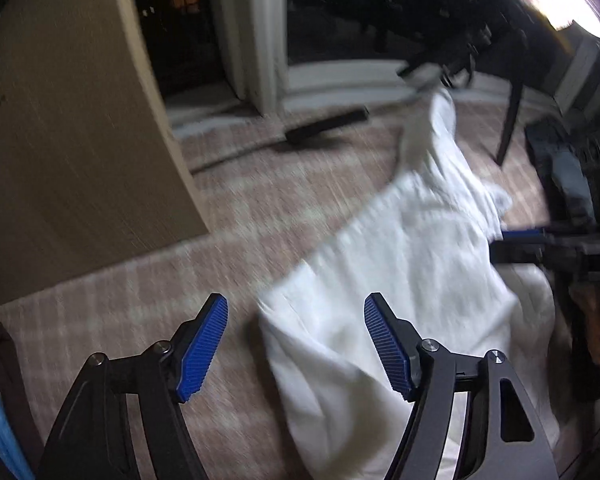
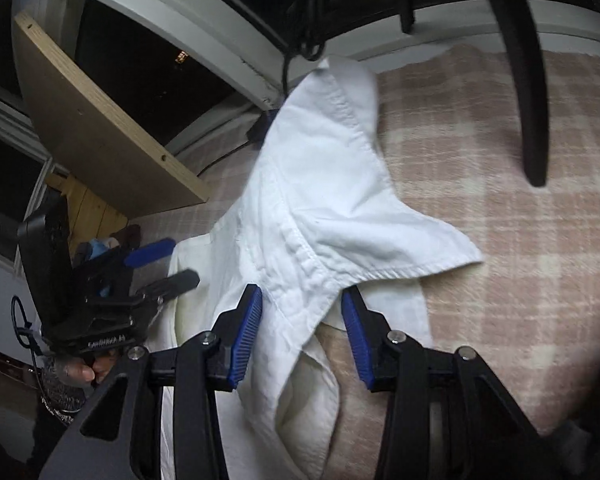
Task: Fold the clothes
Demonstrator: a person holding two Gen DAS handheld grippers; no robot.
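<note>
Garment: white cotton shirt [image 2: 320, 200] crumpled on pink plaid blanket [image 2: 500, 200].
Right gripper [image 2: 302, 336]: half-open, straddling a fold unpinched.
Left gripper [image 1: 296, 344]: wide, empty.
Advice: pinch the hem edges, then spread flat.

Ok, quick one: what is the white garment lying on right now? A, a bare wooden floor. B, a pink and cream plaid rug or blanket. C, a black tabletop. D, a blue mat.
B: in the right wrist view the white garment lies spread over a pink and cream plaid surface, and the left wrist view shows the same checked fabric beneath it.
</note>
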